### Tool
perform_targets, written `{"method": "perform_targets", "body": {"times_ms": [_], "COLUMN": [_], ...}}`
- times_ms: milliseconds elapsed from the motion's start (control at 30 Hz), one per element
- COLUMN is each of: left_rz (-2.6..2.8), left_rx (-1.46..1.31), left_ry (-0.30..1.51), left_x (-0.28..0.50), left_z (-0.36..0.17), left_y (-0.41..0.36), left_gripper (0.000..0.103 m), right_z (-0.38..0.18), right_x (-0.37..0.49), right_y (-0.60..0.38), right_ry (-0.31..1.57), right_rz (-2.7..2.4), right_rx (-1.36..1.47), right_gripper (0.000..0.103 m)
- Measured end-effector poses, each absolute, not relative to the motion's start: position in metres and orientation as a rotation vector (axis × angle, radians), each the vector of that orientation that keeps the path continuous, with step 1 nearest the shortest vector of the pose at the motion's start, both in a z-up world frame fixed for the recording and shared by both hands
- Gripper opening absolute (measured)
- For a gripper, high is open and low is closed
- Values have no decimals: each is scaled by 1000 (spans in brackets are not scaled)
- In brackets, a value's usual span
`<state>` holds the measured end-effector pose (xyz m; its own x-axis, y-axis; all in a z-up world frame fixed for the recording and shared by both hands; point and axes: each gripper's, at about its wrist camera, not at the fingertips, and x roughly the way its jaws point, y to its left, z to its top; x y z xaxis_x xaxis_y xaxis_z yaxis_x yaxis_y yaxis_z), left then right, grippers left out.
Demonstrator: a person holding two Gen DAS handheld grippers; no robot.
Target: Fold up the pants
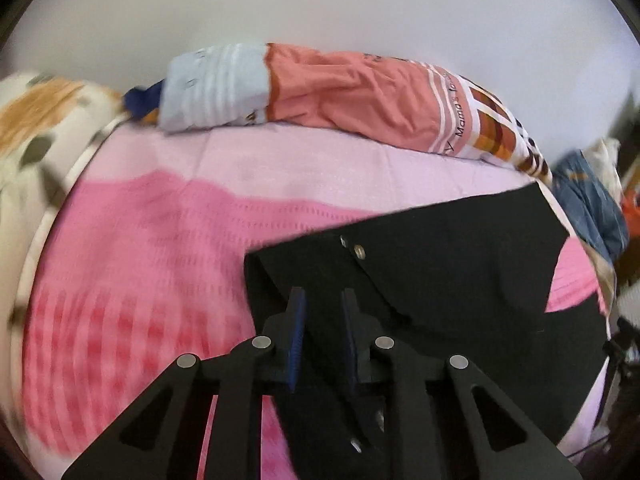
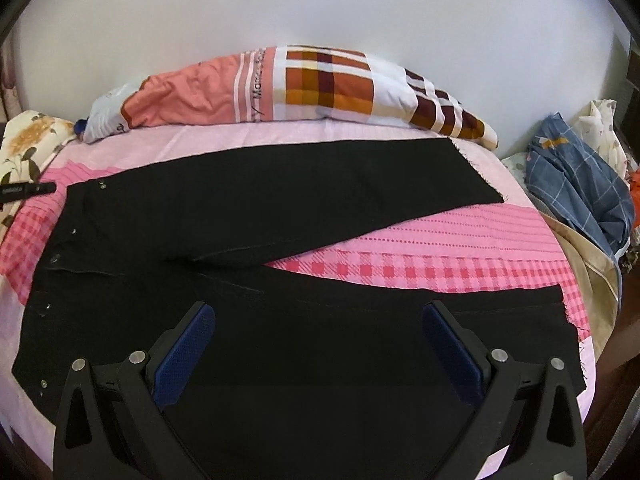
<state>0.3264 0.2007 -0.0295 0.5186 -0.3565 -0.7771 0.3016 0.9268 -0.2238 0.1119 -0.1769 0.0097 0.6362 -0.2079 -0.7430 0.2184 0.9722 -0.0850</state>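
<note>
I see the black pants [image 2: 280, 216] lying flat on the pink bed cover [image 2: 440, 236]. The waist end with its small metal buttons is on the left in the right camera, and the two legs spread apart toward the right like a V.

My right gripper [image 2: 319, 350] hangs over the near leg. Its blue pads [image 2: 182, 354] are far apart and nothing is between them.

My left gripper [image 1: 323, 322] is over the waist end of the pants, near the shiny buttons [image 1: 360, 251]. Its two blue pads are close together, with only a thin gap. Black cloth shows in that gap, but I cannot tell if the pads are pinching it. This picture is blurry.

A long pillow [image 2: 304, 88] with orange, white and brown squares lies at the far edge of the bed, by the white wall [image 2: 320, 4]. A blue checked cloth [image 2: 576, 184] is bunched up on the right.
</note>
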Motion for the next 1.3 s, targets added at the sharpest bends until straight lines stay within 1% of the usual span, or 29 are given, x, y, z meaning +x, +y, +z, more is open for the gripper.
{"method": "perform_targets", "body": {"times_ms": [133, 267, 333, 400, 467, 567, 600, 633, 700, 800, 833, 900, 933, 967, 1033, 1067, 1200, 1300], "left_rz": [-425, -458, -458, -461, -441, -431, -455, -493, -538, -577, -561, -514, -485, -463, -419, -398, -358, -357], "left_rx": [-29, 16, 31, 26, 13, 12, -5, -24, -29, 0, -10, -32, -29, -40, -38, -20, -34, -65], "left_ry": [943, 1045, 1049, 1044, 1036, 1012, 1027, 1058, 1117, 1112, 1114, 1090, 1073, 1049, 1009, 983, 838, 718], "left_x": [360, 390, 394, 396, 400, 396, 395, 394, 392, 387, 389, 391, 391, 390, 381, 373, 334, 295], "left_z": [-36, -59, -66, -69, -71, -73, -75, -79, -87, -83, -83, -81, -80, -77, -71, -66, -33, -5], "left_y": [207, 208, 211, 214, 218, 225, 225, 224, 219, 211, 211, 214, 215, 215, 210, 206, 195, 187], "left_gripper": [19, 20, 20, 28, 50, 55, 56, 59, 60, 60, 60, 42, 31, 26, 19, 16, 15, 15], "right_z": [4, -2, -4, -6, -8, -10, -10, -12, -14, -15, -16, -16, -16, -16, -15, -14, 8, 26], "right_x": [122, 130, 134, 136, 139, 140, 141, 142, 144, 146, 146, 146, 145, 145, 146, 148, 161, 191], "right_y": [-174, -173, -172, -171, -170, -167, -167, -166, -164, -161, -159, -157, -157, -157, -159, -162, -180, -204], "right_ry": [876, 899, 909, 919, 932, 935, 936, 942, 952, 958, 959, 961, 962, 962, 964, 967, 923, 920], "right_rz": [-257, -264, -269, -273, -270, -266, -266, -264, -260, -256, -254, -249, -248, -248, -233, -206, -46, 126], "right_rx": [-3, -20, -21, -21, -21, -33, -35, -35, -31, -33, -35, -40, -42, -44, -29, -5, 154, 374], "right_gripper": [102, 102, 102, 102, 102, 102, 102, 102, 102, 102, 102, 102, 102, 102, 102, 102, 102, 102]}}
